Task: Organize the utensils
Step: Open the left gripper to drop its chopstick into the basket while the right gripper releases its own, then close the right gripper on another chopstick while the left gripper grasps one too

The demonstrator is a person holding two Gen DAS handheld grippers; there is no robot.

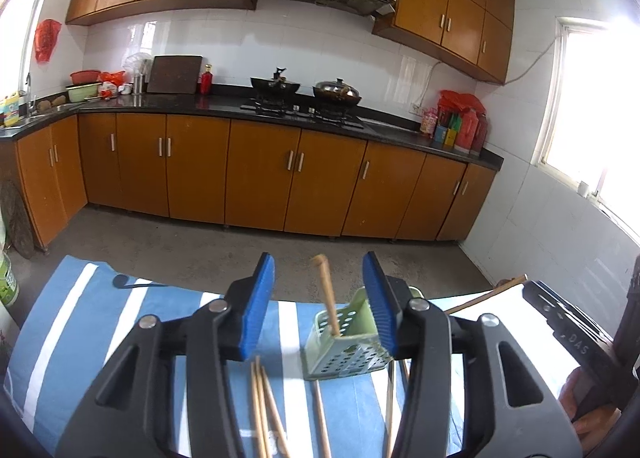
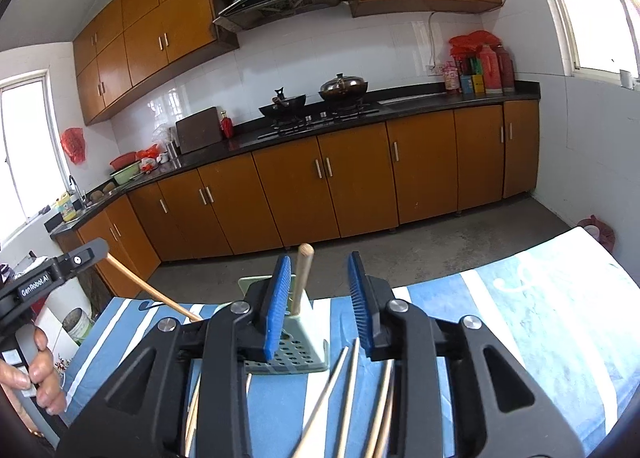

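Standing near-upright, chopstick [image 1: 330,298] tilts in caddy [image 1: 340,350].

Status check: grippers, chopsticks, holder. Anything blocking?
Left gripper and right gripper both open, empty. One utensil upright in the green holder; loose chopsticks lie on the striped cloth. Nothing blocking the holder.

My right finger [image 1: 380,306] covers one side of the green holder [image 1: 340,342], so no clue what's in there. The loose chopsticks [image 1: 264,410] run off the bottom edge, ends unseen.
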